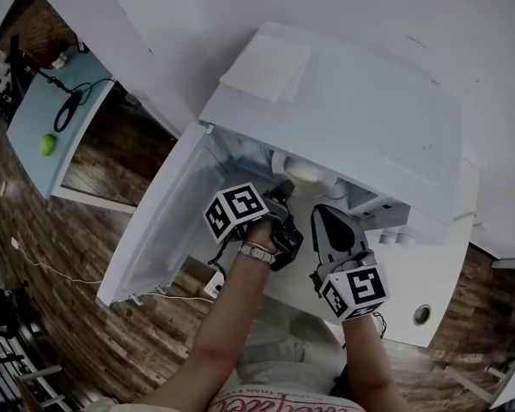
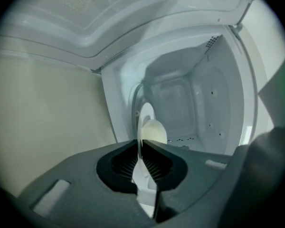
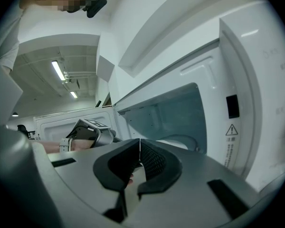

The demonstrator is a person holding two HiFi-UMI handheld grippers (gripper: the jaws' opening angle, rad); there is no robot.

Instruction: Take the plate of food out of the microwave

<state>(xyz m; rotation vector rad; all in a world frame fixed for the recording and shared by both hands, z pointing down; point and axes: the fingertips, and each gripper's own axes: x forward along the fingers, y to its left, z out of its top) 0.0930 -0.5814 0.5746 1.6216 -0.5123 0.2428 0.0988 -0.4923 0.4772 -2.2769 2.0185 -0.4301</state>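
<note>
The white microwave point(image 1: 352, 118) stands with its door point(image 1: 167, 221) swung open to the left. Inside, a white plate point(image 1: 305, 172) carries a pale mound of food point(image 2: 154, 131). My left gripper point(image 1: 285, 191) reaches into the cavity. In the left gripper view the plate point(image 2: 146, 114) appears edge-on, and the left gripper point(image 2: 141, 146) is shut on its near rim. My right gripper point(image 1: 322, 213) hangs just outside the opening, to the right of the left one. In the right gripper view the right gripper point(image 3: 140, 148) is shut with nothing between its pads.
A flat white sheet point(image 1: 266, 67) lies on top of the microwave. The control panel with its knobs point(image 1: 395, 234) is right of the opening. A light blue table point(image 1: 43, 114) at far left holds a green fruit point(image 1: 47, 144) and a black cable. Wooden floor lies below.
</note>
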